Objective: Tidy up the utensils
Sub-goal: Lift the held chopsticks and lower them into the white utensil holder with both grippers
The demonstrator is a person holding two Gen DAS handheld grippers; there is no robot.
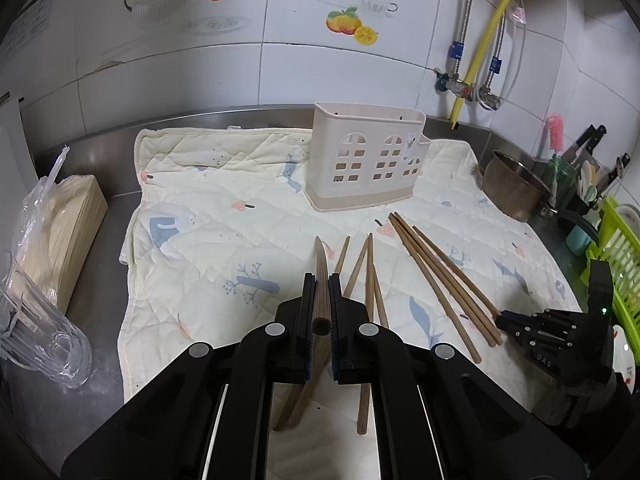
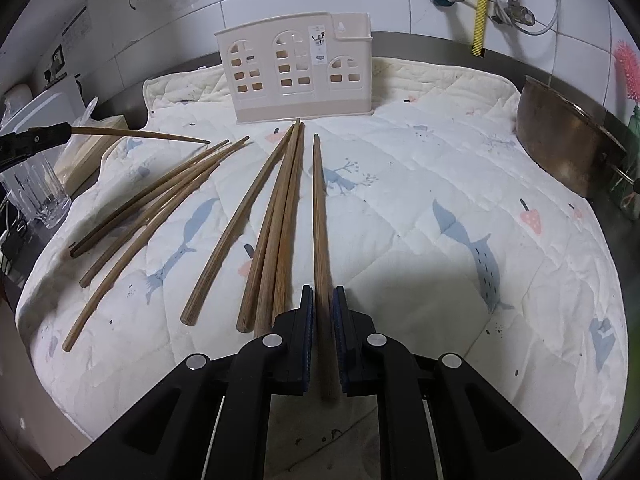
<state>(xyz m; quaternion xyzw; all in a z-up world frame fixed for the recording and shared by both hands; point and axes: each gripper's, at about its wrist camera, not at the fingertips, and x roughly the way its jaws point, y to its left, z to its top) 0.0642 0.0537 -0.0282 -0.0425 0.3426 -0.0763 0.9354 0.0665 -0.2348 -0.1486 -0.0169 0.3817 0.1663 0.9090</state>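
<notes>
A beige plastic utensil holder (image 1: 366, 160) with window-shaped holes stands upright at the back of a quilted cloth (image 1: 208, 216); it also shows in the right wrist view (image 2: 296, 76). Several wooden chopsticks (image 1: 440, 280) lie loose on the cloth. My left gripper (image 1: 321, 280) is shut on one chopstick (image 1: 320, 264), held above the cloth and pointing toward the holder. My right gripper (image 2: 322, 292) is shut on another chopstick (image 2: 320, 216), low over the cloth. The left gripper with its chopstick (image 2: 140, 134) shows at the left of the right wrist view.
A clear glass (image 1: 36, 320) and a bag of paper (image 1: 60, 216) sit at the left on the steel counter. A metal pot (image 1: 512, 188), a green rack (image 1: 616, 256) and a pink brush (image 1: 556, 132) stand at the right. Hoses hang on the tiled wall.
</notes>
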